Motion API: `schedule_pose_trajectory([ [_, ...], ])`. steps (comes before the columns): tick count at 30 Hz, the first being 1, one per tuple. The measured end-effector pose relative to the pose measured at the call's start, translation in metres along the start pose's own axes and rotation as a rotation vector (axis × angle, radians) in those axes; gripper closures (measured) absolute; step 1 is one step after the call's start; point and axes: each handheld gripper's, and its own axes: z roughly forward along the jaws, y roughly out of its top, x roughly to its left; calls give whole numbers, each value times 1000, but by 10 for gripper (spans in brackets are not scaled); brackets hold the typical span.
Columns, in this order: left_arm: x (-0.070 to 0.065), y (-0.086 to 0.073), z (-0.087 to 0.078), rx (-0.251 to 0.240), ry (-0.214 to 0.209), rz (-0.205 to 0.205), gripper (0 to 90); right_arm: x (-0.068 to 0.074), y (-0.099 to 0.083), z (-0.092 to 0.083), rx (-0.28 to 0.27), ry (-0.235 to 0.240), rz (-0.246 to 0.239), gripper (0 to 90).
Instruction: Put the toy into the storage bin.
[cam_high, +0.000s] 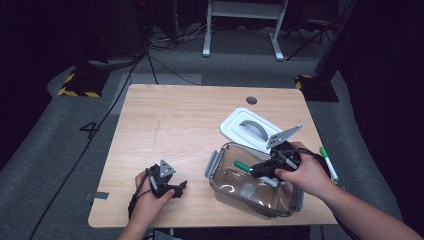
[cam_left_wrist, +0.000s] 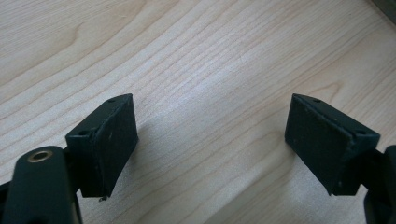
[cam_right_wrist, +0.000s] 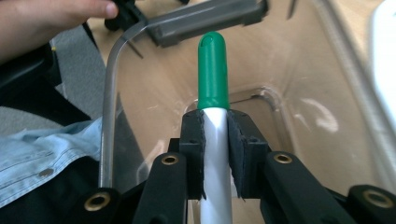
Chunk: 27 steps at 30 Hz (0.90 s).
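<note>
Over the wooden table, seen from the high view, the right gripper hangs above a clear plastic container near the front right edge, its jaws pinched on a green-capped marker whose cap points toward the container's left end. The container's white lid lies flat on the table just behind it, touching or nearly touching its far rim. A second green-capped marker lies on the table at the right edge, beside the person's right wrist. The left gripper rests low at the front left, well apart from the container, held in the left hand.

Along the left gripper view, the two black pads stand spread wide with bare wood grain between them; nothing is gripped.

Along the right gripper view, the jaws are clamped tight on the marker's white barrel, and the green cap sticks out beyond the pads, over the inside of the container. A grey clip on the container's far rim shows just past the cap. A hand and a light blue sleeve show at the left.
</note>
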Motion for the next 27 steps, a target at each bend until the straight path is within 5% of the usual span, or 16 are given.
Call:
schedule_pose_trajectory([
  [27,0,0,0,0,0,0,176,10,-5,77,252,81,5,773],
])
